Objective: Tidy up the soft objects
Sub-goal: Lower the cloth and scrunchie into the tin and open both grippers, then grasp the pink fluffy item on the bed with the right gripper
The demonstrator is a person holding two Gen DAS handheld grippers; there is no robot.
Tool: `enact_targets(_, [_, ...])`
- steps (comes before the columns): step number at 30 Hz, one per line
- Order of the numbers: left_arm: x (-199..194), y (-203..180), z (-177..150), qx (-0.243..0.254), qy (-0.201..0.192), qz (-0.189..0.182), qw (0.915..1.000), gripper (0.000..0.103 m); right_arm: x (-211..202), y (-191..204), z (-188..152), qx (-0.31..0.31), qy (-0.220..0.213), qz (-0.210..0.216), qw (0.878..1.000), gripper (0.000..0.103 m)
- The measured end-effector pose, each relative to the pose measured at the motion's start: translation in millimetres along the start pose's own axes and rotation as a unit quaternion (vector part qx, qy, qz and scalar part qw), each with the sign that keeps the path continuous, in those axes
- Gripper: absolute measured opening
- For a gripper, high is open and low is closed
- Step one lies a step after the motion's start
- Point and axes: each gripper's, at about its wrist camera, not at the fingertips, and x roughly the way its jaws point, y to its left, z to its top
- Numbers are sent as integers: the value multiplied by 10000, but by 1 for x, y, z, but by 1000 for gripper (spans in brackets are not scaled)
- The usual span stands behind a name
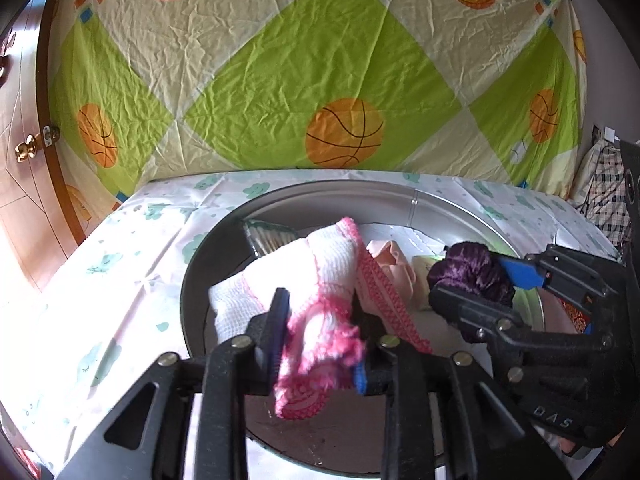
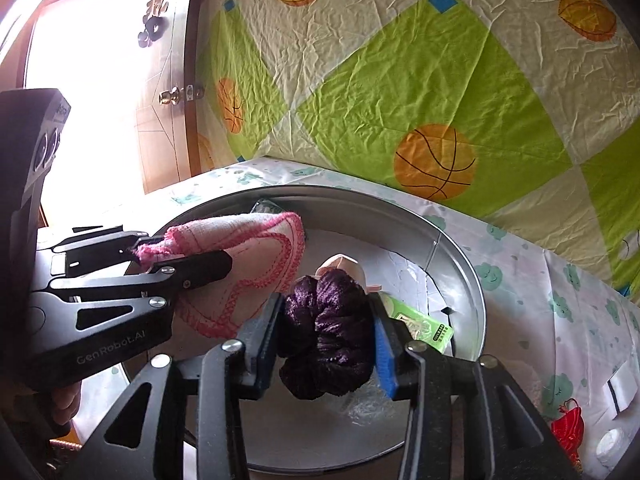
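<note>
Cloth (image 1: 320,280), white waffle weave edged in pink stitching, hangs bunched between the part-open jaws of the left gripper (image 1: 318,344) directly over the round metal tin (image 1: 440,200); whether the pads grip it is unclear. Just beside it, the right gripper (image 2: 328,336), jaws part-spread, brackets a crumpled purple velvet scrunchie (image 2: 326,332) above the same tin.

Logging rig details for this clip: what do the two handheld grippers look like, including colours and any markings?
Both are matte black, with angular linkage arms that have triangular cut-outs and silver pivot bolts. The left gripper carries white "GenRobot.AI" lettering on its body. The right gripper has flat blue pads lining its fingers; the left shows blue pads too. No cables or sleeves are visible.
</note>
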Motion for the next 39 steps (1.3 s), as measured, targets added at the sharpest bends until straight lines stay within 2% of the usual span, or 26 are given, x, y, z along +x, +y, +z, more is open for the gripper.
enact_targets(4, [-5,0,-3,36,-89,154,9998,70,-8,-3,-5,-18,-61,-222,9997,74])
enact_targets(5, [-8,0,-4,35,-121,164,9998,72,-14,-7,-6,27,-118,-225,9997,75])
enact_targets(10, [-15,-6,-6,19,-239,192,9995,75,-42,-29,-15,349,-241,-188,9989,76])
enact_targets(12, [-19,-14,-6,83,-308,162,9994,77,-57,-42,-22,419,-267,-311,9983,76])
enact_targets(14, [-25,-25,-5,182,-402,116,9990,83,-72,-59,-30,559,-293,-463,9969,76])
enact_targets(16, [-30,-36,-3,241,-508,61,9984,98,-85,-79,-38,773,-336,-602,9946,77])
enact_targets(18, [-34,-48,-2,294,-623,-12,9976,101,-95,-100,-45,983,-335,-800,9914,78])
enact_targets(22, [-32,-73,0,472,-693,-109,9964,101,-94,-133,-53,1301,-189,-1065,9856,78])
enact_targets(25, [-22,-82,2,484,-595,-53,9970,101,-78,-144,-51,1416,57,-1002,9848,78])
enact_targets(31, [-12,-78,17,143,-505,-56,9986,102,-31,-130,-44,1131,789,-776,9874,78])
enact_targets(37, [-15,-74,21,22,-544,-149,9984,102,7,-117,-44,825,1459,-850,9822,78])
enact_targets(38, [-15,-75,20,19,-533,-178,9984,102,11,-116,-46,810,1499,-869,9815,77])
enact_targets(39, [-14,-75,19,23,-520,-199,9984,102,13,-117,-47,788,1534,-882,9811,71])
